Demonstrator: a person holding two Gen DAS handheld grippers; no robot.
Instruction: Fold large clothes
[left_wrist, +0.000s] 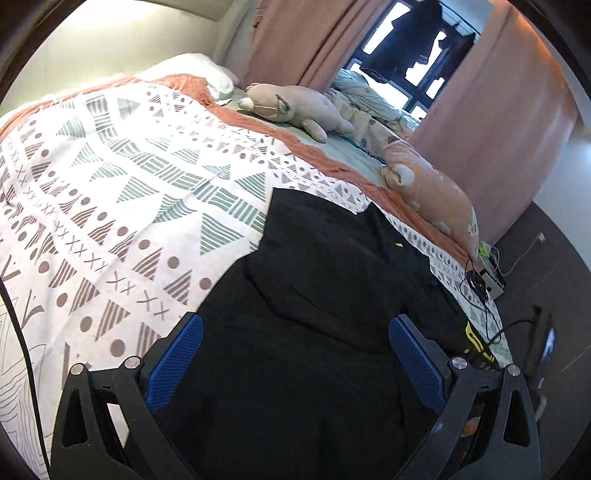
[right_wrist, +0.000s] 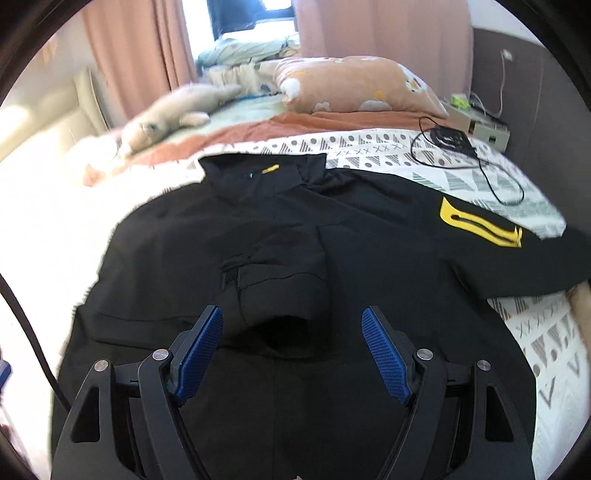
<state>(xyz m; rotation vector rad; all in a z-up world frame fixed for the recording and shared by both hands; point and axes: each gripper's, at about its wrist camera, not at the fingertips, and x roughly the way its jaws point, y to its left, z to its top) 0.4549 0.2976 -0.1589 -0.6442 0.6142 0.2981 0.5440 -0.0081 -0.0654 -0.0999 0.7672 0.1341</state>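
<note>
Bedding with a triangle, dot and cross print is covering the bed (left_wrist: 122, 206) across the left wrist view, running from 7 o'clock up to 11 o'clock, with an orange blanket edge (left_wrist: 258, 125) bordering it toward 12 o'clock. Pink curtains (left_wrist: 491, 122) are framing a bright window (left_wrist: 399, 48) at 1 o'clock. A grey plush toy (left_wrist: 299, 109) and an orange printed pillow (left_wrist: 432, 188) are lying along the far side of the bed. The black garment (left_wrist: 317, 295) is lying on the print from centre down to 6 o'clock, its left edge meeting bare bedding. The left gripper (left_wrist: 295, 365) is hanging above it with jaws spread wide, nothing between the blue pads (left_wrist: 177, 362). Black cables (left_wrist: 480, 295) are trailing at the bed corner at 3 o'clock.

Right wrist view: the same bed (right_wrist: 388, 147) is filling the frame, curtains (right_wrist: 136, 40) standing at 11 and 1 o'clock, the plush toy (right_wrist: 173, 110) at 10 o'clock, the pillow (right_wrist: 354, 85) at 1 o'clock. The black garment (right_wrist: 258, 229) is spreading flat, collar at 12 o'clock, a sleeve with a yellow emblem (right_wrist: 480, 225) reaching toward 3 o'clock; a bunched fold is sitting at centre. The right gripper (right_wrist: 293, 350) is hovering over that fold, jaws apart and holding nothing. A cable loop (right_wrist: 469, 162) is lying on bare bedding at 2 o'clock, just beyond the sleeve.
</note>
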